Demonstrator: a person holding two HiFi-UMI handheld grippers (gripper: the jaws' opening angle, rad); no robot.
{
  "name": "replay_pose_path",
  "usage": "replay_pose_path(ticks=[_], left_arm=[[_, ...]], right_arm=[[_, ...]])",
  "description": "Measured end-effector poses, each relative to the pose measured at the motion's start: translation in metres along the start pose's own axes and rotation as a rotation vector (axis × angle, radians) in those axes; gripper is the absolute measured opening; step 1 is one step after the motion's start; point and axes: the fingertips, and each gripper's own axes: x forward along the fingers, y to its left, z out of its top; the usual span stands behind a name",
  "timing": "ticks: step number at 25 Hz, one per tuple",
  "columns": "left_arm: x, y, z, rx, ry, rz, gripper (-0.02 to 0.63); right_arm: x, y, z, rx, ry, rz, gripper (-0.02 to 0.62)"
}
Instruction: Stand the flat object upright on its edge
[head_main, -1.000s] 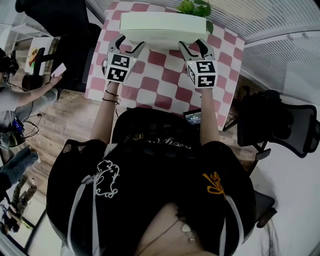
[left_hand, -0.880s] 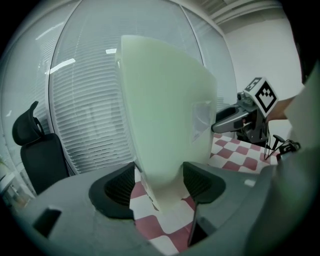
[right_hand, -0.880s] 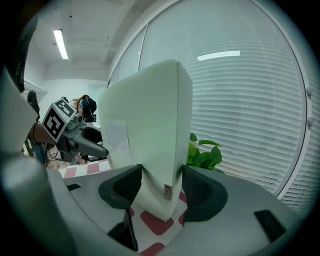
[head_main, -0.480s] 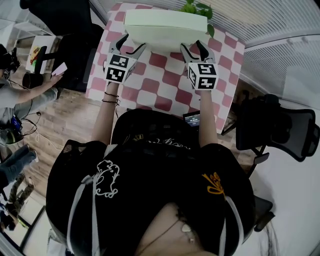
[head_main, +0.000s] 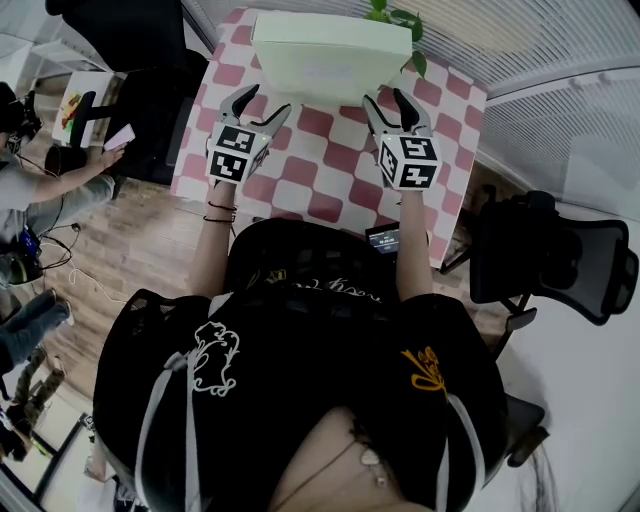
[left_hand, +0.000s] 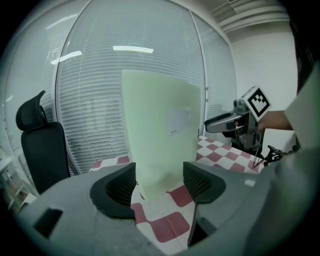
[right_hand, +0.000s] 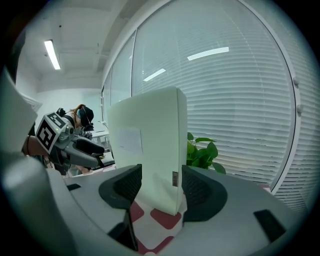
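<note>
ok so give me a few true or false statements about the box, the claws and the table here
1. The pale green box stands upright on its edge on the table. True.
2. The left claw is clamped fully shut. False: its jaws stand wide apart, and the pads are not pressing on the box.
3. A leafy green plant sits behind the box. True.
4. The tablecloth is plain blue. False: it is checked in red and white.
5. The right claw points away from the box. False: it faces the box, with its jaws apart.
</note>
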Motion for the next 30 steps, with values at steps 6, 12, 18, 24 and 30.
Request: replay_pose_path(ticks=[6,12,18,24,30], left_arm=[[-0.012,-0.027,0.002,0.010,-0.017,-0.045,0.304],[-0.033,-0.056,0.015,0.009,-0.059,-0.081,0.304],[-0.056,-0.086,0.013,0.033,-0.068,-0.097,0.304],[-0.085,-0.121,-0.001,0.014,-0.054,-0.117,0.304],[-0.111,-0.148,-0.017,-0.042,-0.041,-0.123,0.304]], right_arm=[[-0.022,0.019,0.004,0.009,-0.032,0.029,0.243],[-0.051,0.041,0.001,0.022,-0.055,0.062,0.209],[-0.078,0.060,-0.015,0.043,-0.053,0.092,0.188],[-0.108,0.082,-0.030,0.057,-0.058,0.122,0.151],[-0.143,0.094,-0.048,0.093,-0.074,0.138,0.086]])
